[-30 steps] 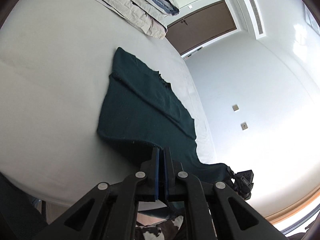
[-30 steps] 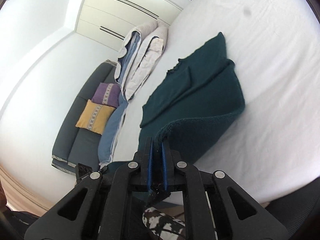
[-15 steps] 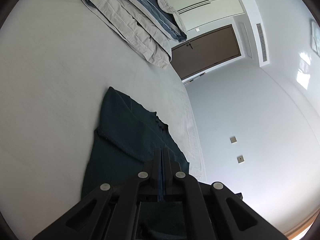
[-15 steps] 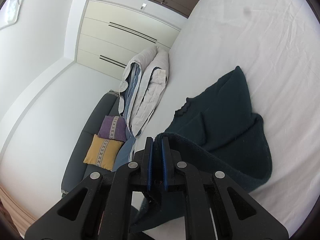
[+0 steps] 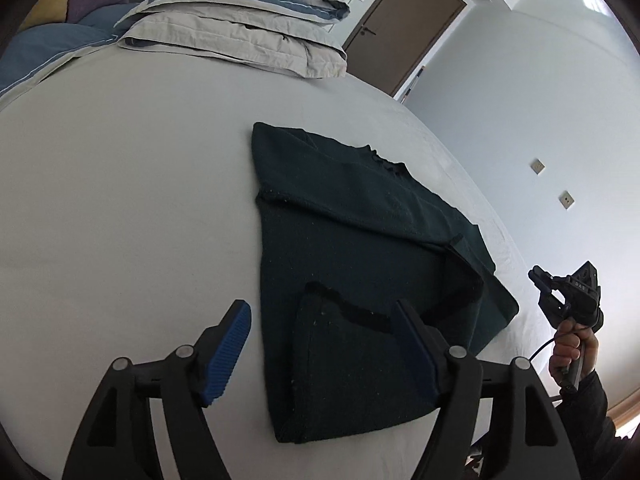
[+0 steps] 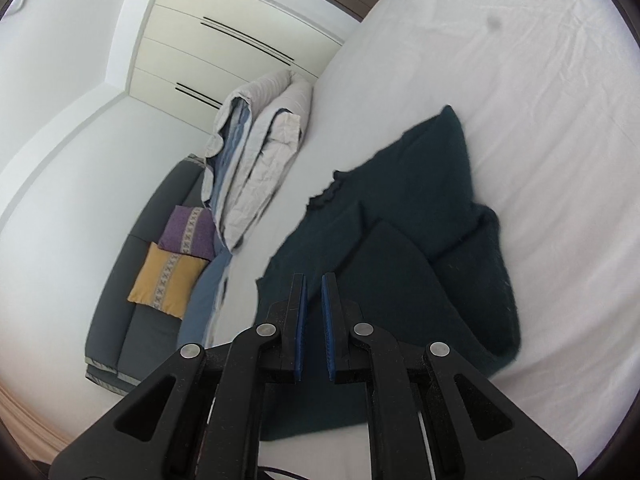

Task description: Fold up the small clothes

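One dark green knit garment (image 5: 360, 264) lies folded on your white bed (image 5: 120, 200). Your left claw (image 5: 324, 336), jaws opening wide, straddles its near flap without gripping. Your right claw (image 6: 313, 316) is nearly closed, nothing visibly pinched. Stacked bedding (image 5: 240, 28) lies well beyond. Only the right view shows the sofa (image 6: 132, 280) with two cushions (image 6: 172, 264).

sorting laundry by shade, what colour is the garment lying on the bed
Dark green, almost teal; the garment shows best in the left wrist view, spread on the white bed.
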### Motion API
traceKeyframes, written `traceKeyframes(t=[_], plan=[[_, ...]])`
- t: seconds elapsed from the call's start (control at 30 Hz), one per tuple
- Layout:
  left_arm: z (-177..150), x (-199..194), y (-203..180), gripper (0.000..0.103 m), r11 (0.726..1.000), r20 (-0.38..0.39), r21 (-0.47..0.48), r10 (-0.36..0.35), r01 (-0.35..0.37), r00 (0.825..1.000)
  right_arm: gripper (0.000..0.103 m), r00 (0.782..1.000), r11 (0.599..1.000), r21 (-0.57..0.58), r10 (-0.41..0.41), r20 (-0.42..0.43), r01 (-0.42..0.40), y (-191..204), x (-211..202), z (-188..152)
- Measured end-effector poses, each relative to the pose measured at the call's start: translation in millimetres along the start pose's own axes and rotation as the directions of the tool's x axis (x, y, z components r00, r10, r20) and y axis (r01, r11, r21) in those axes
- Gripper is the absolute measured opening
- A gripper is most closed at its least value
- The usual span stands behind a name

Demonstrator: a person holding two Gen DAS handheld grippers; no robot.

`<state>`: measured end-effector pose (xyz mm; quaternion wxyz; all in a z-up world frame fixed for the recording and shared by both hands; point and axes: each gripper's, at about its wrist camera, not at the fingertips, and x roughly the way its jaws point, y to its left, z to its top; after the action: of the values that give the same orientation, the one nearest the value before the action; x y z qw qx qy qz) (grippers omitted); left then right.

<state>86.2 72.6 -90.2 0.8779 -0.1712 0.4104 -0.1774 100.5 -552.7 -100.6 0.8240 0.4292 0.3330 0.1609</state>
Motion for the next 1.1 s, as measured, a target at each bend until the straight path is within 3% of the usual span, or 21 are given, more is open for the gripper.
traceKeyframes(t=[0.07, 0.13, 0.2, 0.23, 0.33, 0.53, 0.63, 0.7, 0.83, 1.0, 1.1], plan=[[-2.2, 1.2, -2.8, 0.076, 1.000, 0.005, 0.017, 0.026, -0.026, 1.000, 0.009, 0.993, 0.992, -0.052, -0.117, -0.023, 0.115, -1.7, 3.3, -9.8], [-1.5, 3.6, -8.1, 0.077, 0.999, 0.015, 0.039, 0.030, -0.030, 0.999, 0.012, 0.957, 0.946, -0.154, -0.290, -0.017, 0.284, 3.3, 11.7, -15.0], [-0.3, 8.1, -16.3, 0.080, 0.991, 0.029, 0.098, 0.090, -0.092, 0.996, 0.042, 0.922, 0.890, -0.265, -0.388, -0.008, 0.372, 10.7, 24.1, -20.7], [0.0, 11.8, -20.4, 0.080, 0.982, 0.036, 0.136, 0.126, -0.129, 0.991, 0.049, 0.909, 0.862, -0.317, -0.417, -0.005, 0.394, 17.3, 32.6, -22.5], [-0.6, 17.6, -29.1, 0.078, 0.961, 0.047, 0.210, 0.174, -0.180, 0.984, 0.051, 0.900, 0.812, -0.428, -0.435, 0.008, 0.396, 34.9, 49.7, -28.7], [-3.4, 36.8, -47.5, 0.073, 0.910, 0.019, 0.364, 0.205, -0.198, 0.979, 0.051, 0.902, 0.780, -0.518, -0.431, -0.040, 0.350, 55.7, 77.8, -30.7], [0.7, 55.2, -39.6, 0.054, 0.915, -0.060, 0.365, 0.206, -0.171, 0.977, 0.051, 0.897, 0.771, -0.539, -0.439, -0.061, 0.340, 60.7, 90.1, -28.5], [3.2, 67.0, -31.7, 0.034, 0.932, -0.131, 0.342, 0.177, -0.123, 0.976, 0.051, 0.894, 0.764, -0.549, -0.443, -0.067, 0.338, 62.1, 96.5, -25.7], [2.6, 71.2, -29.3, 0.032, 0.934, -0.156, 0.343, 0.165, -0.103, 0.974, 0.051, 0.892, 0.769, -0.539, -0.447, -0.070, 0.343, 56.7, 101.8, -16.0], [-4.4, 66.9, -34.1, 0.010, 0.922, -0.145, 0.367, 0.191, -0.126, 0.971, 0.051, 0.879, 0.756, -0.539, -0.472, -0.059, 0.370, 46.5, 102.9, -7.2], [-8.1, 62.1, -37.4, 0.008, 0.913, -0.123, 0.378, 0.212, -0.152, 0.970, 0.051, 0.867, 0.730, -0.564, -0.496, -0.050, 0.386, 44.7, 108.8, -4.8]])
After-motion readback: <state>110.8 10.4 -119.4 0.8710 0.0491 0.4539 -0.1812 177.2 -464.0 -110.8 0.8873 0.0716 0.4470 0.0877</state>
